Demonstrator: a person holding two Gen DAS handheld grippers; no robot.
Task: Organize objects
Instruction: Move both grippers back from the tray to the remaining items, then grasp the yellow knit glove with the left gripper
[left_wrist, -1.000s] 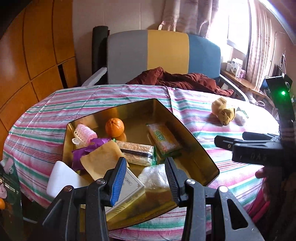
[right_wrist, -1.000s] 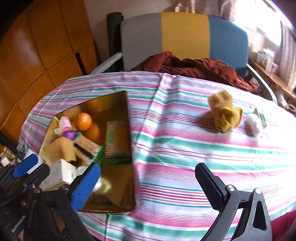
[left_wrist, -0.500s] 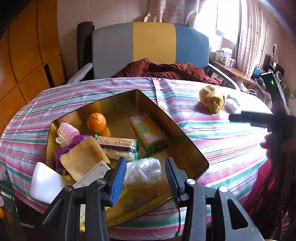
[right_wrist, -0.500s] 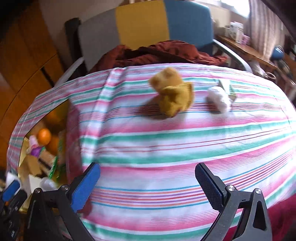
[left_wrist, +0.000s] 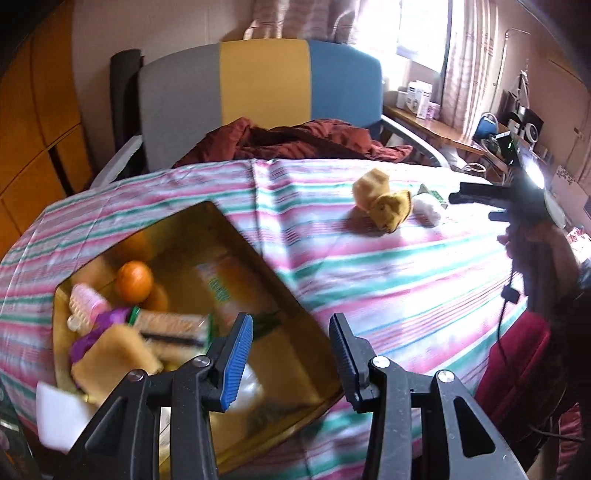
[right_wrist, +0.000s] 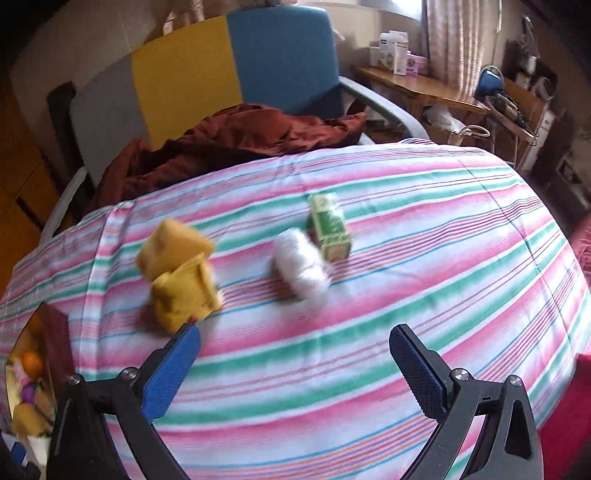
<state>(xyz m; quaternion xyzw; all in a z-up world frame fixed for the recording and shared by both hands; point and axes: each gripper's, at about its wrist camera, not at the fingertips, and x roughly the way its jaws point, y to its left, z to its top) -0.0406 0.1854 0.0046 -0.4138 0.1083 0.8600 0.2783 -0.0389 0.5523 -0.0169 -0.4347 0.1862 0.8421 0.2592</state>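
Note:
A gold tin box (left_wrist: 295, 310) sits on the striped tablecloth at the left and holds an orange (left_wrist: 133, 281), a pink roller (left_wrist: 86, 304), snack packs and other items. My left gripper (left_wrist: 291, 360) is open and empty above the box's near right corner. A yellow cloth bundle (right_wrist: 179, 275), a white fluffy ball (right_wrist: 301, 264) and a small green carton (right_wrist: 330, 228) lie on the cloth. My right gripper (right_wrist: 295, 363) is open and empty, a little short of them; it also shows in the left wrist view (left_wrist: 476, 195).
A grey, yellow and blue chair (left_wrist: 258, 85) with a dark red garment (left_wrist: 288, 142) stands behind the table. A wooden shelf (right_wrist: 417, 88) with boxes and a blue lamp is at the back right. Wooden cabinets (left_wrist: 33, 122) are at the left.
My right gripper has swung right, away from the box, and now faces the yellow bundle, white ball and green carton. My left gripper has shifted right over the box's corner.

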